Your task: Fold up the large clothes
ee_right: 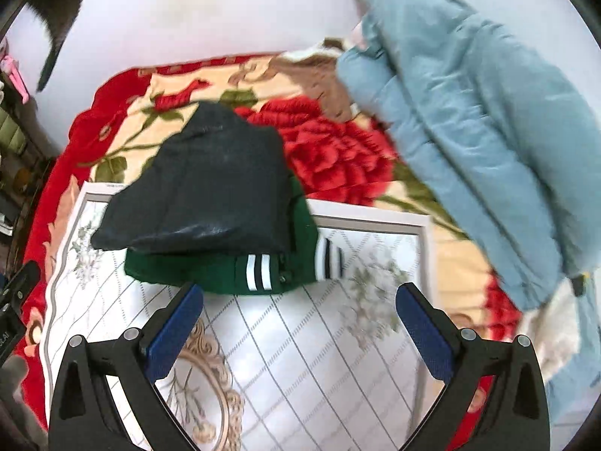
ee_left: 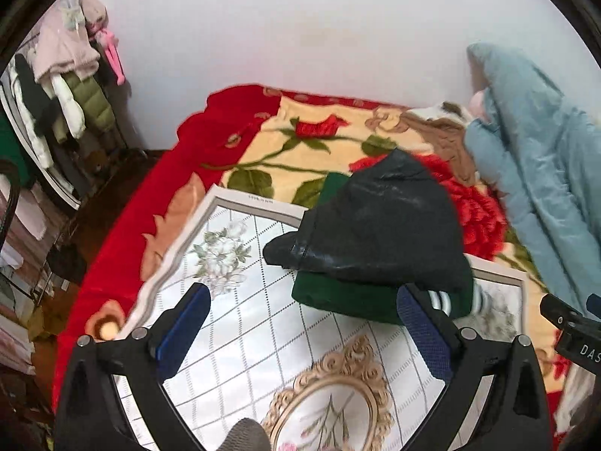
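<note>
A folded dark leather-like garment (ee_left: 379, 221) lies on top of a folded green garment (ee_left: 338, 297) with white stripes, both on a white patterned mat (ee_left: 240, 300) on the bed. They also show in the right wrist view: the dark garment (ee_right: 203, 191), the green one (ee_right: 225, 270) and the mat (ee_right: 319, 357). A light blue padded coat (ee_right: 469, 120) lies unfolded at the right, also in the left wrist view (ee_left: 537, 158). My left gripper (ee_left: 304, 300) is open and empty just before the stack. My right gripper (ee_right: 300, 300) is open and empty, near the green garment's striped edge.
A red and cream floral blanket (ee_left: 263, 143) covers the bed against a white wall. A rack of hanging clothes (ee_left: 67, 86) stands at the far left. Brown fabric (ee_left: 443, 131) lies near the coat. The right gripper's body (ee_left: 574, 330) shows at the right edge.
</note>
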`<state>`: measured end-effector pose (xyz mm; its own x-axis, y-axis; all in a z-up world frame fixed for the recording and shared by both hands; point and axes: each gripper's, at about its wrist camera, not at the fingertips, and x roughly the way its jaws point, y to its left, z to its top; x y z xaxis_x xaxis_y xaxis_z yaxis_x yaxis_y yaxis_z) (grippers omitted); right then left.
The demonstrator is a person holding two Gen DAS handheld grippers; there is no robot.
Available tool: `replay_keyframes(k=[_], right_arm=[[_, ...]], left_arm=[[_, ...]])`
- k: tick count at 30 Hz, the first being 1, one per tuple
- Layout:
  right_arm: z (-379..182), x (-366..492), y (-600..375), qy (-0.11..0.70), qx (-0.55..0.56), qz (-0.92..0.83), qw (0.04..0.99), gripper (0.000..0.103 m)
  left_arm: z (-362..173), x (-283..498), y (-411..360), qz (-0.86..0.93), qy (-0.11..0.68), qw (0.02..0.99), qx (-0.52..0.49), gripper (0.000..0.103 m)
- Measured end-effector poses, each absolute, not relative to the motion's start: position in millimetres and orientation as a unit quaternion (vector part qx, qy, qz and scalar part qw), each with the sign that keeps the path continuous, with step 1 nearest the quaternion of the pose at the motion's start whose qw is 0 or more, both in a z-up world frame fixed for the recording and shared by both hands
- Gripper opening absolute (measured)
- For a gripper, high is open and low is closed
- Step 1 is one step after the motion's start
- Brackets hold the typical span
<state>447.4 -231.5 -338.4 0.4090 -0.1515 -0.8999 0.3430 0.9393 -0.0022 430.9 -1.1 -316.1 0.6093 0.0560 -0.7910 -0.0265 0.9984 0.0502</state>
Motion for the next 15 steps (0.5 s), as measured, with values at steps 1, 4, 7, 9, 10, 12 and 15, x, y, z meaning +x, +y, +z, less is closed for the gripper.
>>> replay_keyframes(k=[1,4,7,9,10,12,15], right_arm=[[-322.5,434.5,-227.1,0.519,0.092,-0.152,0.836,0.103],[-270.0,392.7,-215.6,0.499,0.088,-0.163,0.847,0.103],[-215.6,349.3,-201.3,0.477,0.080,-0.172,0.858,0.103],[-176.5,316.9,-191.2,0.462,0.077,-0.180,0.865,0.103],[-161.6,304.5,-187.5,0.457,0.078,-0.185,0.867,0.103],[-127.2,274.6,-178.5,0.444,0.080,-0.191,0.872,0.103],[-80.7,232.6,-164.6,0.427,0.075,-0.199,0.879,0.103]], left_arm=[[-304.6,422.3,0.2,0.019,0.438,0.898,0.017,0.101],[-267.0,393.5,2.2,0.010,0.422,0.906,0.026,0.101],[-228.5,360.2,6.9,0.000,0.412,0.911,0.024,0.101],[-200.7,333.3,11.3,-0.008,0.406,0.914,0.024,0.101],[-189.6,321.8,11.9,-0.010,0.404,0.914,0.025,0.101],[-167.7,299.2,16.1,-0.017,0.399,0.916,0.023,0.101],[-137.5,267.5,21.4,-0.025,0.389,0.920,0.029,0.101]])
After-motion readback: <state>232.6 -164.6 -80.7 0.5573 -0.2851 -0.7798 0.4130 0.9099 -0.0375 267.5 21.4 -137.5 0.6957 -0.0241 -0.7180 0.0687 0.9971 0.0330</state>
